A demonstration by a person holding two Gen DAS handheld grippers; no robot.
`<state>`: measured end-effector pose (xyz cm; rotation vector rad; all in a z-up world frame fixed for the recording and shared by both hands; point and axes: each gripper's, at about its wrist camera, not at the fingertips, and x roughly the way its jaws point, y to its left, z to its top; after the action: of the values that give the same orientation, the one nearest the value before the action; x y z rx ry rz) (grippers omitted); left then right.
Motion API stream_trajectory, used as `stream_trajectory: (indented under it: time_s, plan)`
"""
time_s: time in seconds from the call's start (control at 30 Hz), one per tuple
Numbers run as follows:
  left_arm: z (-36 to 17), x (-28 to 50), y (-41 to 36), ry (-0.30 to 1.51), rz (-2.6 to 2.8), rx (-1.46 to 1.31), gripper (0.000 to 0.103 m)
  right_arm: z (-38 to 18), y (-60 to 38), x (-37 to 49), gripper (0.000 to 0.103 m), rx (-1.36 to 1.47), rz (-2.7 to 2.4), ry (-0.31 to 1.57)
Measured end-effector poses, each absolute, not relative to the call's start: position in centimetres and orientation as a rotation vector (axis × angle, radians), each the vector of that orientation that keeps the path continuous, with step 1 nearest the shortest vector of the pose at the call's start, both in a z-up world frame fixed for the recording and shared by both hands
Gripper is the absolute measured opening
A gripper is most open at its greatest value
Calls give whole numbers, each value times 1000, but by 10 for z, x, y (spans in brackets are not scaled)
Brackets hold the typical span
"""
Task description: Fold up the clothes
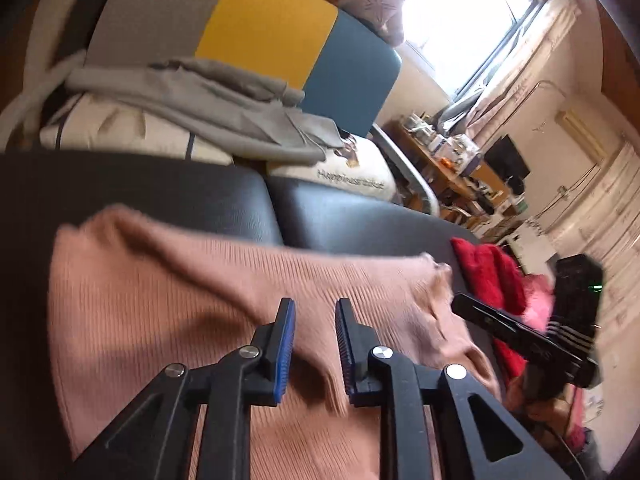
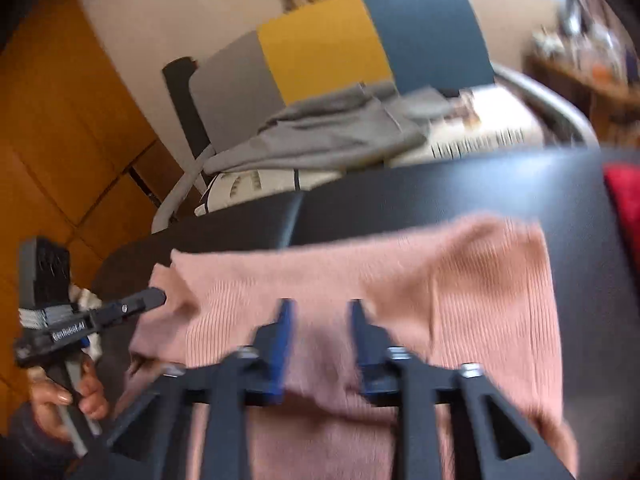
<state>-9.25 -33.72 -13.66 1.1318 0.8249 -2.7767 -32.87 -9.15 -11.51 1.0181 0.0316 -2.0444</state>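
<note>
A pink ribbed knit garment lies spread on a black padded surface; it also shows in the right wrist view. My left gripper hovers open just above the garment's middle, nothing between its blue pads. My right gripper is open over the garment's near part, empty. The right gripper shows in the left wrist view at the garment's right edge. The left gripper shows in the right wrist view at its left edge.
A red fuzzy garment lies at the surface's right end. Behind, a grey garment rests on white pillows against a grey, yellow and blue chair back. A cluttered wooden desk stands by the window.
</note>
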Motion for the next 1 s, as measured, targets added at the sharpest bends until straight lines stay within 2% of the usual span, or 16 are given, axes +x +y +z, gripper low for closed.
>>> stream_trajectory:
  time_s: [0.07, 0.13, 0.23, 0.37, 0.47, 0.67, 0.7, 0.77, 0.93, 1.0]
  plan:
    - [-140, -111, -341, 743, -2745, 1166, 20, -114, -112, -329, 87, 965, -2099, 128]
    - [-150, -125, -347, 686, -2693, 1209, 21, -122, -133, -333, 87, 954, -2113, 242]
    - [-178, -137, -362, 731, -2596, 1267, 20, -141, -150, -344, 87, 994, -2095, 339]
    - [-198, -129, -379, 930, -2618, 1193, 20, -153, -145, -348, 90, 1007, -2091, 337]
    - [-205, -120, -386, 1015, -2628, 1141, 14, -162, -141, -351, 91, 1017, -2088, 336]
    - [-202, -123, -384, 982, -2616, 1132, 14, -180, -134, -357, 92, 1037, -2082, 334]
    - [-199, -123, -385, 992, -2604, 1138, 15, -180, -135, -357, 92, 1037, -2083, 336]
    - [-187, -115, -384, 1016, -2569, 1118, 25, -179, -136, -356, 93, 1039, -2089, 341]
    - [-175, -53, -362, 941, -2541, 1099, 30, -164, -132, -346, 95, 1051, -2117, 309]
    - [-176, -25, -352, 916, -2542, 1102, 30, -154, -117, -331, 101, 1046, -2121, 265]
